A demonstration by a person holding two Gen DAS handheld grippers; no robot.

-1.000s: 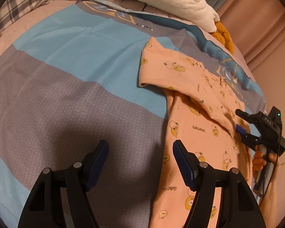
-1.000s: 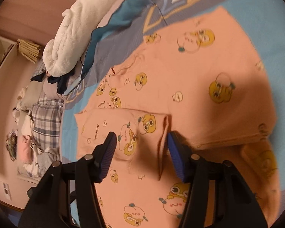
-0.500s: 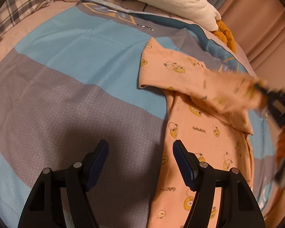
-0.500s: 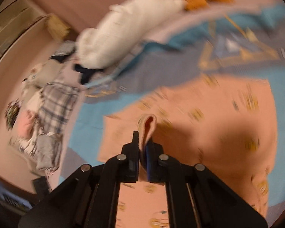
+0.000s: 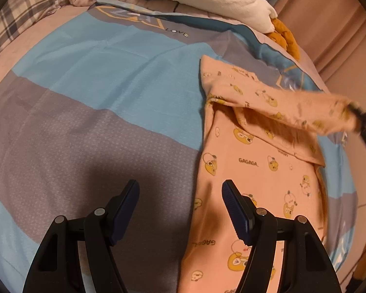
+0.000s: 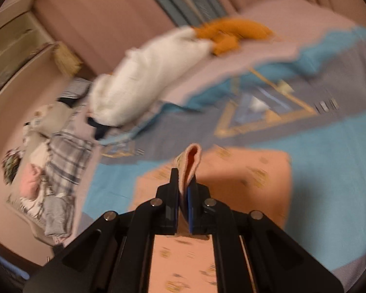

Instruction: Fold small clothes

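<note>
Striped bedspread [image 5: 90, 102] under soft, limp pyjamas [image 5: 261, 166] — right gripper [image 6: 184, 195] pinches a sleeve edge; left gripper [image 5: 180, 207] gapes, empty.

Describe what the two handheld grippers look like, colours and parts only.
Both look alike. The left gripper has two matte black plastic arms with cut-out openings, round silver pivot pins, and ribbed dark blue pads inside the jaws. The right gripper shows the same black frame, silver pins and blue pad faces. No cables, sleeves or markings are visible on either.
</note>
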